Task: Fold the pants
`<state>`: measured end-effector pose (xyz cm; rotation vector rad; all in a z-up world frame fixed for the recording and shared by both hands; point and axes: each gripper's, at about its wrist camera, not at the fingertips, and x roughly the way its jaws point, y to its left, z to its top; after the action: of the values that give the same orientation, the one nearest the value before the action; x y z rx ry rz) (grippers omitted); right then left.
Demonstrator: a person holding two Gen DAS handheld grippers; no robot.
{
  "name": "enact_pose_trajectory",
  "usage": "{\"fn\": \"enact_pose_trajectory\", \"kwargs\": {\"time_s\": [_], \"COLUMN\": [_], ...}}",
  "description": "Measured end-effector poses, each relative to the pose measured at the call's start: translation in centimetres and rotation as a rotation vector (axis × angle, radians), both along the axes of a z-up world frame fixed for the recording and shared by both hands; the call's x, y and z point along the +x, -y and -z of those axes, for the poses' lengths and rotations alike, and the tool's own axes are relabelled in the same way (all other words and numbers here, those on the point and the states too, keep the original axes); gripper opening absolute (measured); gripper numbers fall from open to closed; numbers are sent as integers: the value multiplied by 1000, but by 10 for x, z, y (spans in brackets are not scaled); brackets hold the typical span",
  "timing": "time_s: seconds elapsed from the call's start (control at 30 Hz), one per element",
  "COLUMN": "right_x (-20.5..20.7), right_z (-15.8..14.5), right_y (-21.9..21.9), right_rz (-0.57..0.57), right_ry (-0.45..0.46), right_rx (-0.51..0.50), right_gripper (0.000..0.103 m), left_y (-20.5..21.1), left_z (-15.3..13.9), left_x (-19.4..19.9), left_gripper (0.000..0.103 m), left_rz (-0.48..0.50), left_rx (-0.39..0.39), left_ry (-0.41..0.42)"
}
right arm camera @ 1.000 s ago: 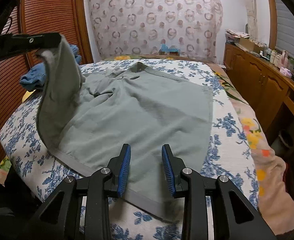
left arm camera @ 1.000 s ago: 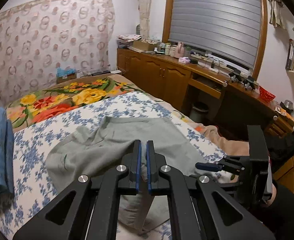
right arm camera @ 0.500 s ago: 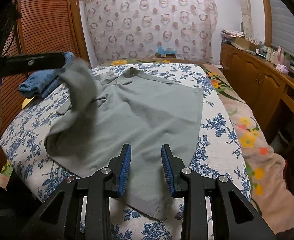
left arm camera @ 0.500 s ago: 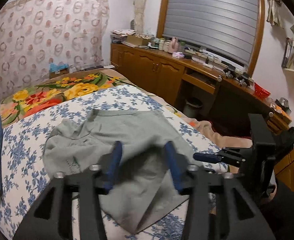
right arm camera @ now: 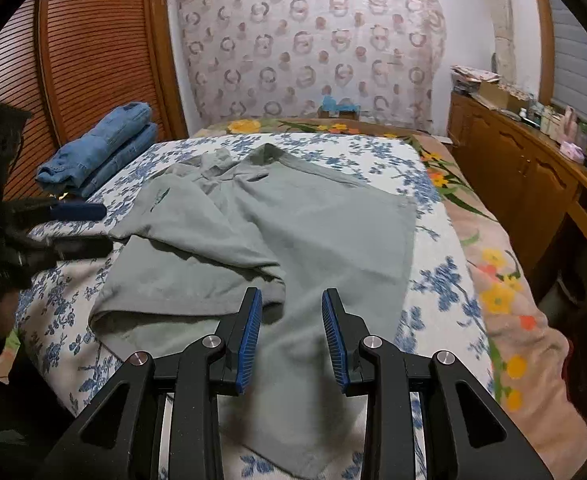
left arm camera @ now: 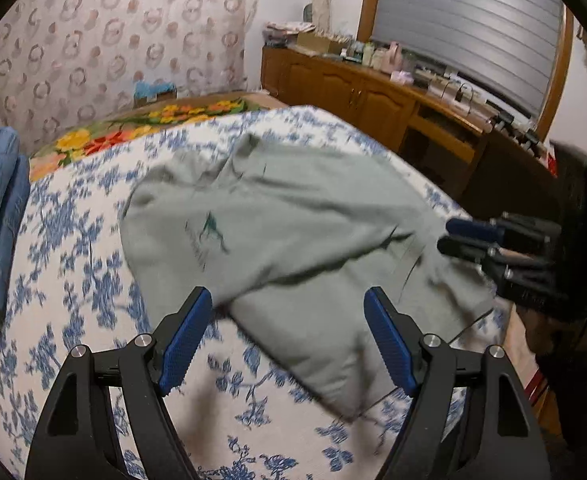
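The grey-green pants [right arm camera: 277, 232] lie spread on the bed [right arm camera: 433, 280], over the blue-flowered sheet, one part folded back across the rest so that a small dark green emblem [left arm camera: 209, 228] faces up near the left side. The left gripper [left arm camera: 289, 336] hangs just above the near fold; its jaws have just been opening and now stand wide apart, gripping nothing, the cloth lying loose below and between the blue pads [left arm camera: 185, 336]. The right gripper [right arm camera: 291, 334] hovers over the near end of the pants with its fingers parted a moderate way and nothing pinched between them; whether the pads brush the cloth I cannot tell. From the left wrist view the right gripper comes in from the right edge, its tips at the far hem. A folded stack of blue jeans [right arm camera: 101, 148] sits at the bed's left edge against the slatted wooden door [right arm camera: 93, 52], well apart from the pants. The sheet has bare room on every side of the garment, most of it toward the left and the near corner; to the right the bed drops off toward a long wooden cabinet [right arm camera: 525, 176] whose top is crowded with small bottles and boxes too small to make out. The left wrist view is smeared with blur, and the near hem of the pants is hidden behind the right gripper's fingers.
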<state>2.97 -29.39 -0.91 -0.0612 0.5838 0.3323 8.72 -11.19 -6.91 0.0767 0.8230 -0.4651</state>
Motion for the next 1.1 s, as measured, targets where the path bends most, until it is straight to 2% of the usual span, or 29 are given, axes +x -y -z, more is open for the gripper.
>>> {"fn": "enact_pose_trajectory", "kwargs": {"time_s": [0.13,0.33,0.43,0.53,0.83,1.0,1.1], "right_x": [12,34,41,36,-15,-42,-51], "right_z": [2,7,9,2,-31,-35,-34], "right_y": [-8,-12,-14,-16,-7,2,8], "right_rz": [-34,-36,-51,-69,-69,-44,-32], "right_ry": [-20,-73,-101,-78,82,122,114], "right_rx": [-15,-32,-25,-9,30,20,20], "right_gripper": [28,27,13,5,5,5,5], "left_y": [-3,-8,-11,-12,-10,-8,-6], "left_z": [10,17,19,20,13,8,7], "left_x": [-5,-6,-7,-8,-15,-18,-19], "left_gripper": [79,79,79,79,79,79,79], "left_rz": [-13,-30,-37,-40,-31,-23,-16], "left_rx": [9,8,4,4,-10,-19,-20], "left_ry": [-7,-16,-20,-17,10,22,24]}}
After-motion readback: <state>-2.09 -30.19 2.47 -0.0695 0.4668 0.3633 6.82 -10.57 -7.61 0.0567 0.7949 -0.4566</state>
